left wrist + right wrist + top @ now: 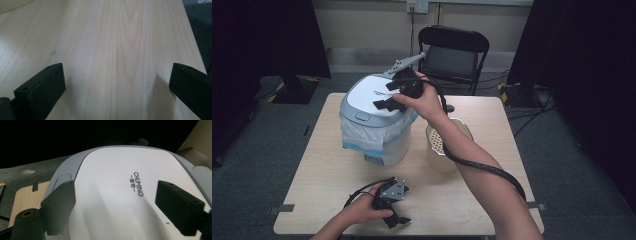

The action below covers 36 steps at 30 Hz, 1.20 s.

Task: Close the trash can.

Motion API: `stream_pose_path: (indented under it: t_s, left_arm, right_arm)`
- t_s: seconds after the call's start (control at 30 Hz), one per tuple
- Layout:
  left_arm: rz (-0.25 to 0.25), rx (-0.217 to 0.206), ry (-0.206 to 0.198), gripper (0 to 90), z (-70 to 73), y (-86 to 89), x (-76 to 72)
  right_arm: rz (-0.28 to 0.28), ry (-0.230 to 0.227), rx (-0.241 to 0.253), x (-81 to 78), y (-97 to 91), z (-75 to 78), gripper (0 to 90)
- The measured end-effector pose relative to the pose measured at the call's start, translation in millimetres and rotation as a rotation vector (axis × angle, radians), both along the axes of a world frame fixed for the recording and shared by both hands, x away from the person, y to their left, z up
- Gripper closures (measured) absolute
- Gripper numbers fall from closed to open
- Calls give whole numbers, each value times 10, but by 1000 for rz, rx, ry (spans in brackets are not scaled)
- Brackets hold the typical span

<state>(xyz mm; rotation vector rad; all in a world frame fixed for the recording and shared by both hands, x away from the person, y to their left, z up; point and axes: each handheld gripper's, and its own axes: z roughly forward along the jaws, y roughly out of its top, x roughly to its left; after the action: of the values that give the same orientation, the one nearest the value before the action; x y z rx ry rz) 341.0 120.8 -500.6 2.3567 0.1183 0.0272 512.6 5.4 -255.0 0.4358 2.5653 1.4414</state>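
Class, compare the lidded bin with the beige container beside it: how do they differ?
The bin is grey-white, and the container is beige. The bin is larger and taller than the container. The bin's lid is closed and a white bag hangs under it, while the container stands open-topped. Both stand upright on the table.

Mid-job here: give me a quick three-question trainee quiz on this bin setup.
1. True or false: the lid of the trash bin is closed.
2. Over what does the right gripper hover? A) folding chair B) bin lid C) perforated bucket
3. Fill in: the left gripper has its jaws ____ above the table.

Key: 1 true; 2 B; 3 open. The perforated bucket stands beside the bin.
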Motion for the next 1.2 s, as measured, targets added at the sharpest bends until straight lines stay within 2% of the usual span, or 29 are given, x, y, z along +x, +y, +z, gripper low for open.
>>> stream_pose_path:
  t_s: [0.17,0.2,0.23,0.3,0.47,0.67,1.03,1.1,1.2]
  left_arm:
    - [-2,2,1,0,2,1,2]
    - [1,21,1,0,10,11,4]
    - [1,22,1,0,10,11,4]
    - [-2,5,-2,0,4,2,6]
    - [0,3,-2,0,2,1,3]
    - [-2,1,1,0,1,0,2]
    - [-2,-6,3,0,-3,-1,2]
    - [0,-2,-16,0,2,2,8]
    - [0,-2,-17,0,2,2,8]
  right_arm:
    - [22,9,7,-67,-60,-16,143]
    - [22,10,11,-80,-77,-16,143]
    - [19,8,17,-92,-99,-14,142]
    - [17,11,18,-104,-134,-9,143]
    - [18,15,20,-154,-209,4,143]
    - [33,15,-9,-261,-291,-8,144]
    - [58,24,-28,-437,-419,-68,146]
    - [65,24,-35,-469,-442,-84,146]
    - [71,29,-24,-519,-504,-111,146]
